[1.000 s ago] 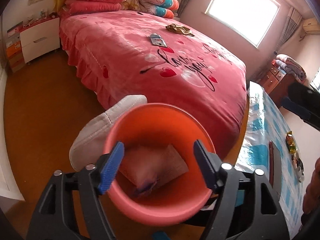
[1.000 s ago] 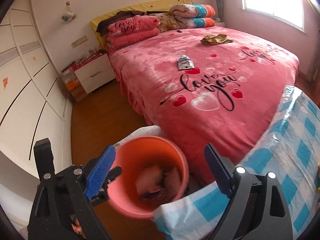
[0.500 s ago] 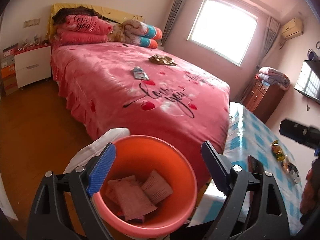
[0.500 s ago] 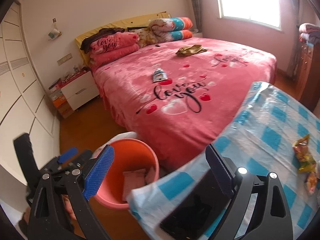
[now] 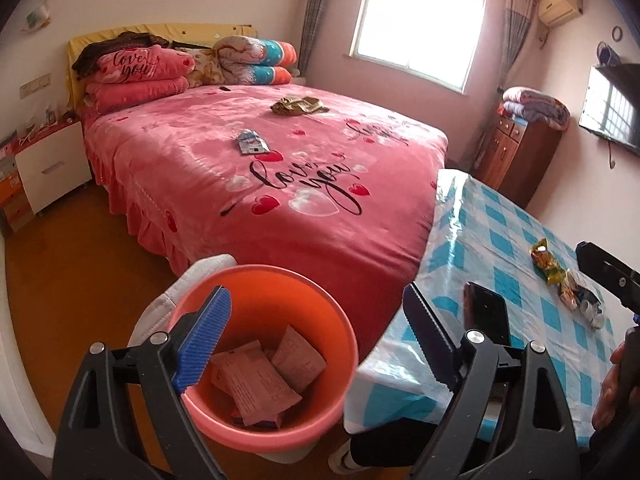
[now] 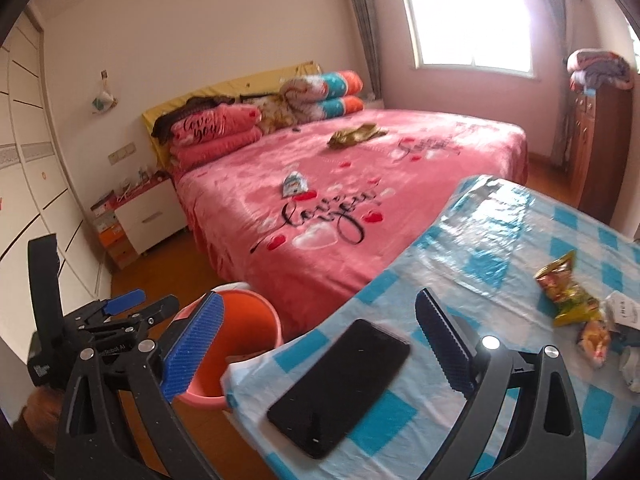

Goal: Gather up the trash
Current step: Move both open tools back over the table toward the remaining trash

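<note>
right gripper (image 6: 318, 350) is spread wide with nothing between the pads, hovering over the phone (image 6: 340, 386). the snack wrappers (image 6: 572, 304) lie on the table right of and beyond the phone, long axis running away. left gripper (image 5: 316, 344), jaws apart and empty, sits farther off over the orange bin (image 5: 264, 360).

Right gripper (image 6: 318, 340) hanging wide open, jaws just opening, over black phone (image 6: 340, 388) lying on blue-checked tablecloth (image 6: 500, 248); crumpled snack wrappers (image 6: 572, 300) sitting beside; orange plastic bucket (image 6: 256, 320) standing below.
</note>
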A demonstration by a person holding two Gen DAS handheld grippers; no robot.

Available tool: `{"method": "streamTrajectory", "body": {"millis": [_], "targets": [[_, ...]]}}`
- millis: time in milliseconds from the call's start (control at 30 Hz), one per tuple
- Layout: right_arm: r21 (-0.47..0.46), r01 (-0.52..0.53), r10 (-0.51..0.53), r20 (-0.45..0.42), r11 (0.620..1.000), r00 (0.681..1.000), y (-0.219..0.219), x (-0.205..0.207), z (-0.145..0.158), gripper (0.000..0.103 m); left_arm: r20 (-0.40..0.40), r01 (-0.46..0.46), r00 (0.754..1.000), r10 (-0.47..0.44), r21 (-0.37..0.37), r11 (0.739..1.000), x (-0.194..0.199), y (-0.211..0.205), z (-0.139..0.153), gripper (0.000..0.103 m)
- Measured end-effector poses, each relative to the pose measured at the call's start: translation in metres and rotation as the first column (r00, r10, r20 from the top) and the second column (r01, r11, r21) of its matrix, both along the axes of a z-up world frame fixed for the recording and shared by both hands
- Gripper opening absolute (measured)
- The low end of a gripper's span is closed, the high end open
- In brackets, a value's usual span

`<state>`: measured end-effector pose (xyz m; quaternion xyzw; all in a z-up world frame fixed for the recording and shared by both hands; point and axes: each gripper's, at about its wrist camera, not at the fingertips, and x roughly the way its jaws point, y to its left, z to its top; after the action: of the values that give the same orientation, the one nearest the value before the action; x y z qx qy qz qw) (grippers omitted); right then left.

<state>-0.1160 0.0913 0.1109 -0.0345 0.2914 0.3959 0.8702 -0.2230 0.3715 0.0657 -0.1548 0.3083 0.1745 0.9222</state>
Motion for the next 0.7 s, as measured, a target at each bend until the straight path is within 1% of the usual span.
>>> {"method": "streamTrajectory", "body": {"millis": [100, 167, 333, 433, 533, 700], "targets": [[0.019, 0.013, -0.014, 0.048, 1.000, 0.999, -0.017, -0.006, 0.001, 0.097, -0.003, 0.027, 1.000, -0.027, 0.011, 1.000, 0.004, -0.012, 0.005, 0.088], [0.025, 0.023, -0.025, 0.077, 0.999, 0.997, -0.027, -0.010, 0.001, 0.098, 0.003, 0.052, 0.999, -0.052, 0.032, 0.998, 0.006, -0.024, 0.011, 0.088], [0.015, 0.056, -0.058, 0.147, 0.998, 0.987, -0.047, -0.018, -0.005, 0.098, -0.013, 0.111, 0.994, -0.110, 0.072, 0.991, 0.014, -0.052, 0.021, 0.088], [0.018, 0.072, -0.074, 0.169, 0.997, 0.983, -0.057, -0.019, -0.008, 0.098, -0.010, 0.136, 0.991, -0.136, 0.092, 0.986, 0.017, -0.067, 0.026, 0.088], [0.032, 0.085, -0.089, 0.161, 0.996, 0.983, -0.071, -0.015, -0.012, 0.098, -0.020, 0.156, 0.988, -0.155, 0.101, 0.983, 0.020, -0.080, 0.029, 0.088], [0.111, 0.107, -0.118, 0.100, 0.988, 0.988, -0.099, -0.007, -0.017, 0.098, -0.049, 0.191, 0.981, -0.186, 0.102, 0.976, 0.027, -0.102, 0.028, 0.088]]}}
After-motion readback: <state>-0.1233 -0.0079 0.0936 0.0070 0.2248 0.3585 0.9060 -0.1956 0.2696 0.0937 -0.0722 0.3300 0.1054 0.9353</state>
